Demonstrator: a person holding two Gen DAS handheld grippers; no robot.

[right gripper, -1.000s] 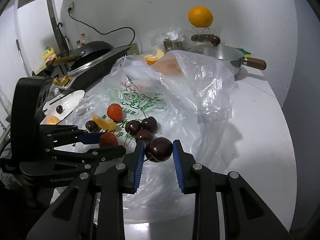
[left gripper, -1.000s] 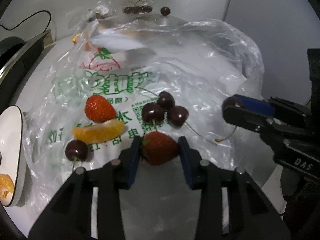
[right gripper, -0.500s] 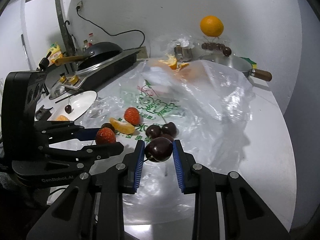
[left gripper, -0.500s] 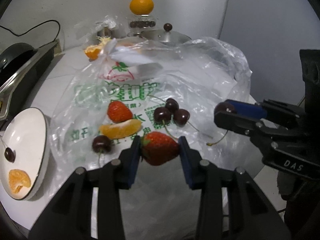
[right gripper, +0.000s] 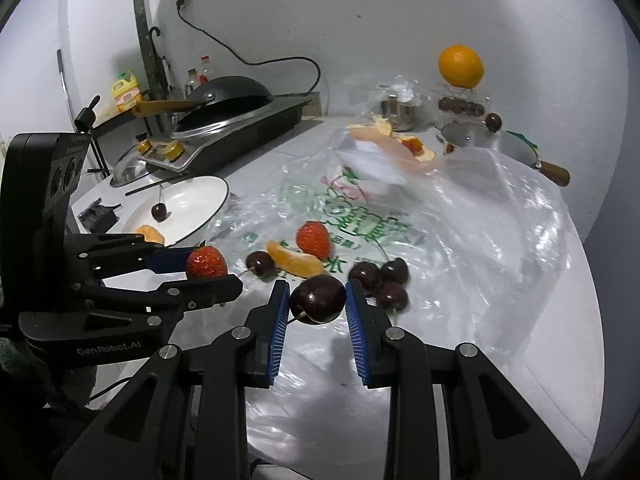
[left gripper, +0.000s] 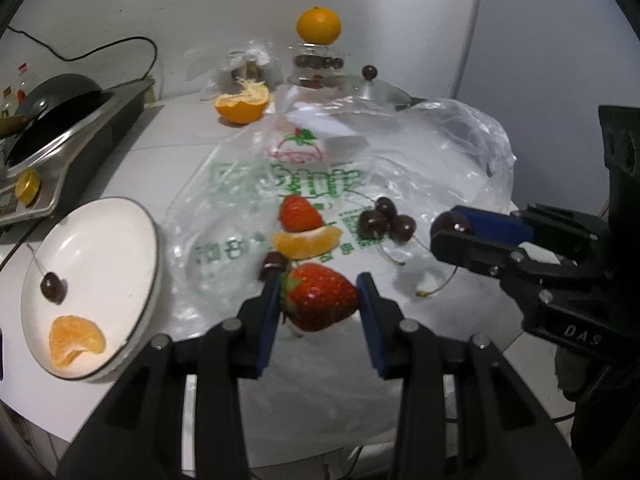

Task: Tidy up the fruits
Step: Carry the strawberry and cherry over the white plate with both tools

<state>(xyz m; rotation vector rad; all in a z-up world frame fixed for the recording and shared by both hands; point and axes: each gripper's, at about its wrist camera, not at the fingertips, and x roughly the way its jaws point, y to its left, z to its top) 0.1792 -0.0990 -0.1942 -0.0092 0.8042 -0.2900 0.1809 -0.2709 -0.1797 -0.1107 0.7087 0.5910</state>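
My left gripper (left gripper: 319, 292) is shut on a red strawberry (left gripper: 320, 302), lifted above the clear plastic bag (left gripper: 420, 152). My right gripper (right gripper: 317, 300) is shut on a dark cherry (right gripper: 318, 299) with its stem hanging down. On the bag lie another strawberry (left gripper: 299, 213), an orange segment (left gripper: 307, 242), a single cherry (left gripper: 273, 263) and three cherries in a cluster (left gripper: 386, 222). The white plate (left gripper: 120, 240) at the left holds a cherry (left gripper: 53, 287) and an orange segment (left gripper: 76, 341). In the right wrist view the left gripper (right gripper: 208, 268) hangs between the plate (right gripper: 200, 192) and the fruit.
A cooktop with a black pan (left gripper: 52, 100) stands at the back left. A halved orange (left gripper: 241, 105), a whole orange (left gripper: 319, 26) on a container and a lidded pot (right gripper: 496, 140) with a wooden handle are at the back. The counter's front edge is close below both grippers.
Both grippers have drawn back and upward with their fruit, away from the bag. The white plate has come fully into the left wrist view.
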